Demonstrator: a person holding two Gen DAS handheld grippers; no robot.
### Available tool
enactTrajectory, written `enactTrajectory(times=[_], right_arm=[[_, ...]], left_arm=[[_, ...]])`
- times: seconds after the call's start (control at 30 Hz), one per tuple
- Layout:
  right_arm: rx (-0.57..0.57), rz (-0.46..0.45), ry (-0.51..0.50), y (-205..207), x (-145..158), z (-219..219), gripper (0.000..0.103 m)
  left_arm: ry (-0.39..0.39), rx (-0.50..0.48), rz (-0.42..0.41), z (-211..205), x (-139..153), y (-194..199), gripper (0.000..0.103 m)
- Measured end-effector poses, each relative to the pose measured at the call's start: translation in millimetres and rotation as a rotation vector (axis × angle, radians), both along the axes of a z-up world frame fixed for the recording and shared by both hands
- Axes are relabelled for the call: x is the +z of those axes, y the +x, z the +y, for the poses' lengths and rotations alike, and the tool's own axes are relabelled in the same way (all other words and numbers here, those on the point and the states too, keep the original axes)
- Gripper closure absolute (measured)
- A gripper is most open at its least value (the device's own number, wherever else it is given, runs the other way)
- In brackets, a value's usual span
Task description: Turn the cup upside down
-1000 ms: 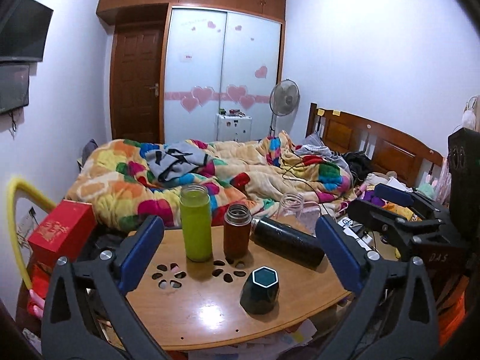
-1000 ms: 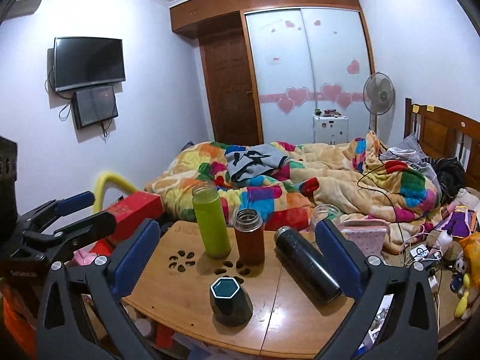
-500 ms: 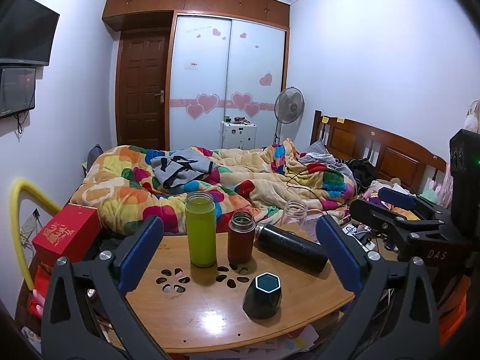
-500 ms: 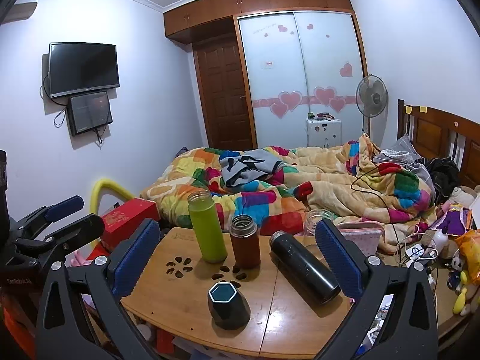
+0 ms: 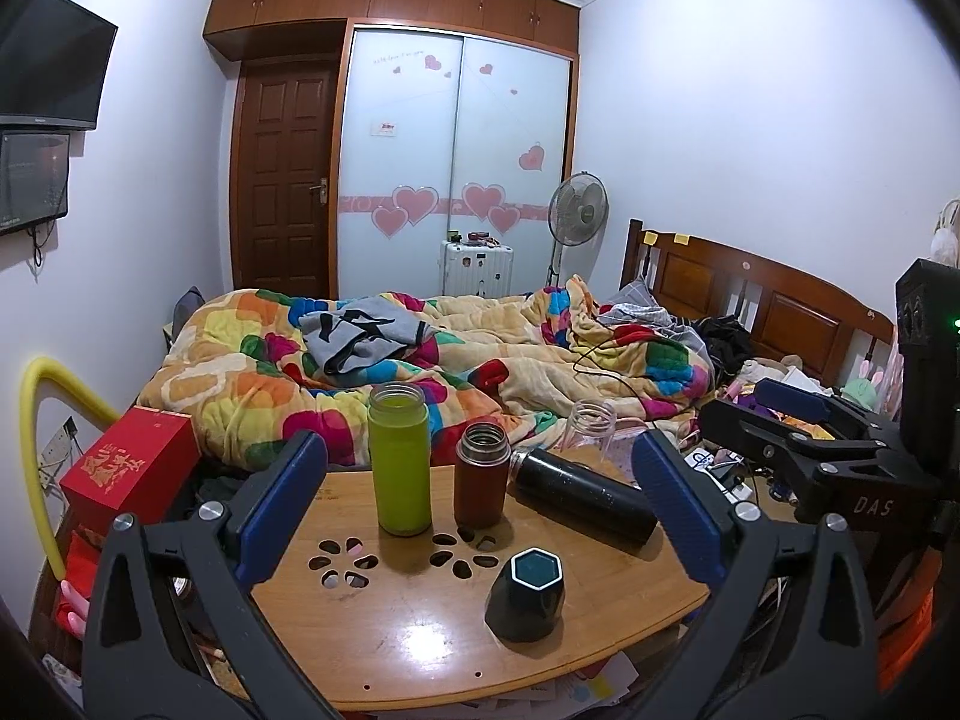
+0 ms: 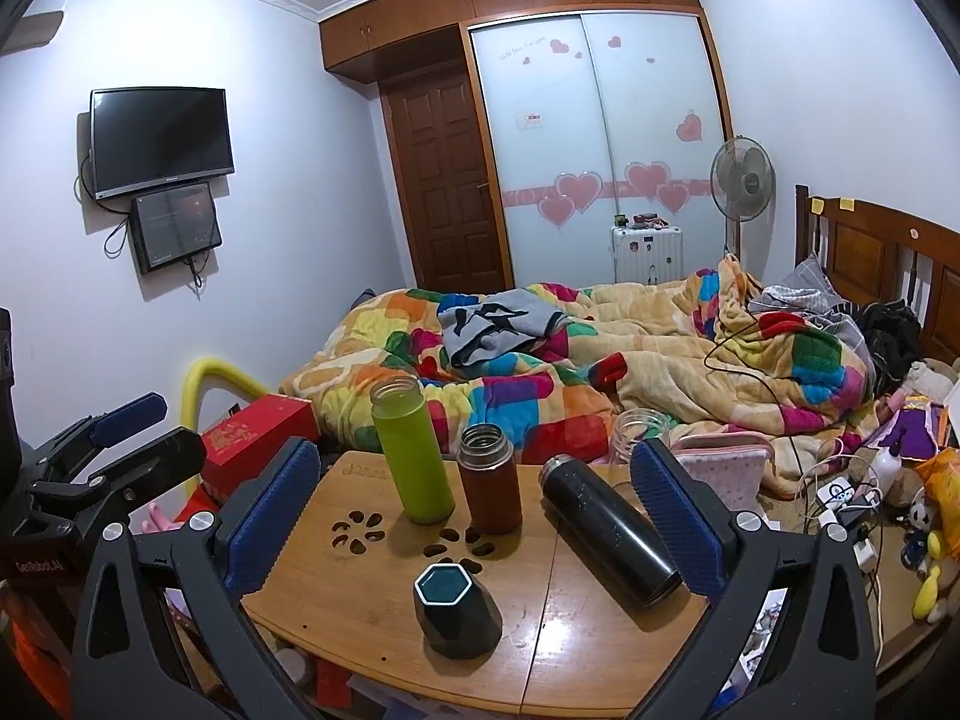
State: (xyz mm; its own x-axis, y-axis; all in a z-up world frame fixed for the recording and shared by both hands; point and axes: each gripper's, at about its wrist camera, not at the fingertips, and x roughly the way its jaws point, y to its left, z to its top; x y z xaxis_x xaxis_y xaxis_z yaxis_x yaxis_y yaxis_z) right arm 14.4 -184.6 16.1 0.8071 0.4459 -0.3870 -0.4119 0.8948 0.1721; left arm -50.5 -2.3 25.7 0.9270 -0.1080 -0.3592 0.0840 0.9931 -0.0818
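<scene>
Between the spread blue pads of the left gripper (image 5: 477,492), low and a little toward its right finger, stands the cup (image 5: 527,595): a dark, faceted, six-sided vessel with a pale rim, upright, mouth up, on the near part of the wooden table (image 5: 420,636). From the right gripper (image 6: 477,495) the cup (image 6: 457,609) sits low and just left of the midline, again between the pads and touching neither. Both tongs are wide open and have hold of nothing; each hovers short of the table's near edge.

Beyond the cup, further from the tongs, a brown flask (image 5: 481,483) stands open-topped, with a taller green bottle (image 5: 399,459) just beside it on the left-finger side. A black flask (image 5: 582,504) lies on its side toward the right finger, its neck pointing at the brown flask. Behind its far end a clear glass jar (image 5: 589,427) stands at the table's back edge. Flower-shaped cut-outs (image 5: 342,564) pierce the tabletop in front of the bottles.

Past the table a bed carries a many-coloured quilt (image 5: 384,372). Outside the left finger a red box (image 5: 129,461) sits beside a yellow tube (image 5: 42,414). In the left wrist view the right gripper's body (image 5: 840,450) shows at the right; in the right wrist view the left gripper's body (image 6: 90,468) shows at the left.
</scene>
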Motion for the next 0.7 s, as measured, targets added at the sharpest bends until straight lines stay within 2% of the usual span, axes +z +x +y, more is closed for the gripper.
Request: enactTrajectory(times=[0.7], right_arm=[[0.0, -0.007, -0.005, 2.2, -1.7, 1.0, 0.0]], left_arm=[[-0.008, -0.007, -0.007, 0.9, -4.9, 7.9, 0.0]])
